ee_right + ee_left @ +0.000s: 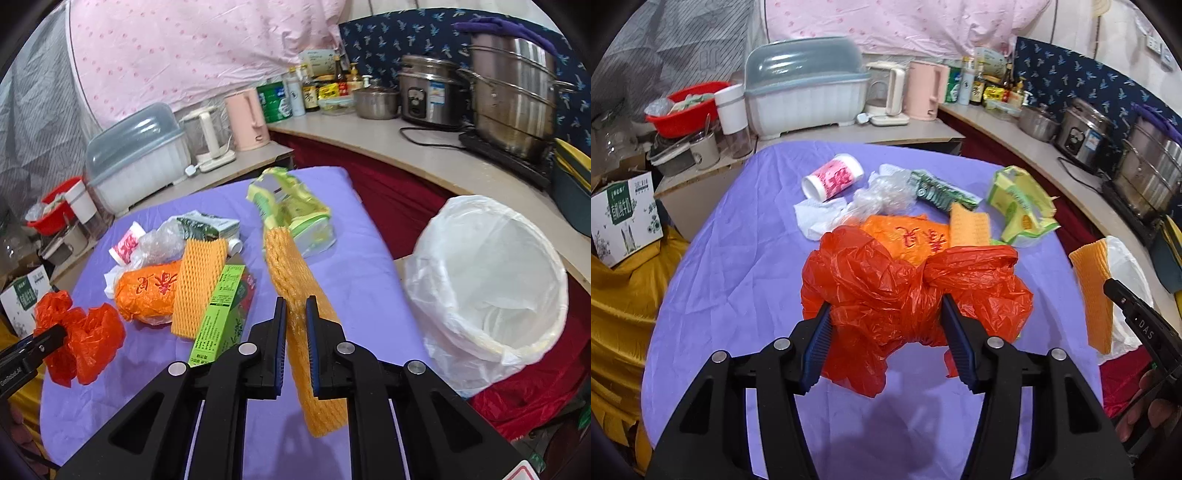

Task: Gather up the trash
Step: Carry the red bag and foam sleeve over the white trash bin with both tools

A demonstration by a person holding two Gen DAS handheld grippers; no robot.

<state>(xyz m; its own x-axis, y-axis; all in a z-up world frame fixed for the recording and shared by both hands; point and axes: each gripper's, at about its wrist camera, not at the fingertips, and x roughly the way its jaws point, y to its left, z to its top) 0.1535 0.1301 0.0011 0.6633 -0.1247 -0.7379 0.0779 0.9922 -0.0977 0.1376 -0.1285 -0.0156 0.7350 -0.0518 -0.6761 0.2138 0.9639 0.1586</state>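
Both hands were loaded. The right gripper (296,334) had its jaws pressed tight on an orange foam net sleeve (295,295), which hung clear of the purple tablecloth (369,266), long axis running away from the camera and tilted up toward the far left. The white-lined trash bin (491,280) stood just off the table edge to that gripper's right, mouth tipped open toward it, so the drop called for a sideways swing rightward, and this hand was plainly the nearer one. The left gripper (884,321) was pinching a crumpled red plastic bag (912,288) at its bunched waist, low over the cloth; whether it had lifted free was hard to say. From the left wrist view the bin (1123,273) lay beyond the other hand, well apart, so that bag faced the longer carry across.
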